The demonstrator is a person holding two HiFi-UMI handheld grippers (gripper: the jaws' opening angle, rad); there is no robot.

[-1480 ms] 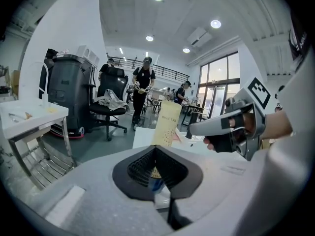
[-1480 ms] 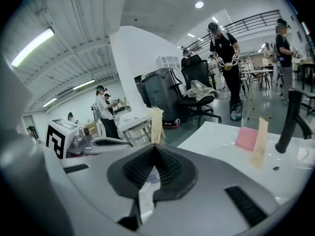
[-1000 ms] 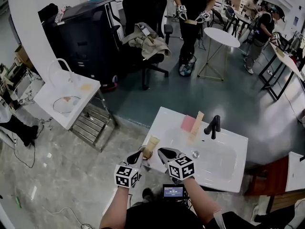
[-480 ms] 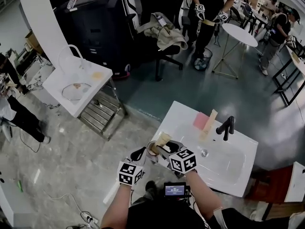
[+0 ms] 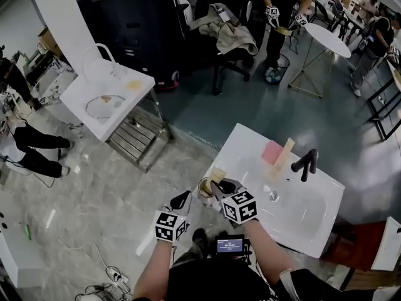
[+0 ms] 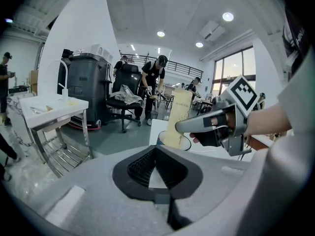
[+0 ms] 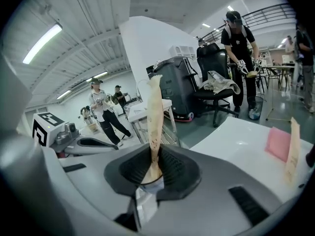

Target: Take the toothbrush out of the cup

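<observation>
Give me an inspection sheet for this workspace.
Surface: white basin top with black tap.
Job's things: wrapped toothbrush stands in the cup at the basin's near corner.
Clutter: pink pad and beige packet beside the tap.
Grippers: right gripper shut on the toothbrush, jaws just closed in; left gripper shut, empty, beside the cup.
Cables: loose leads on the floor.
Surroundings: second basin stand, office chair, round table, people.

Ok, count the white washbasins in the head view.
2. One washbasin is right in front of the person, with a black tap. The other stands further off at upper left on a metal frame. Others may be hidden out of view.
</observation>
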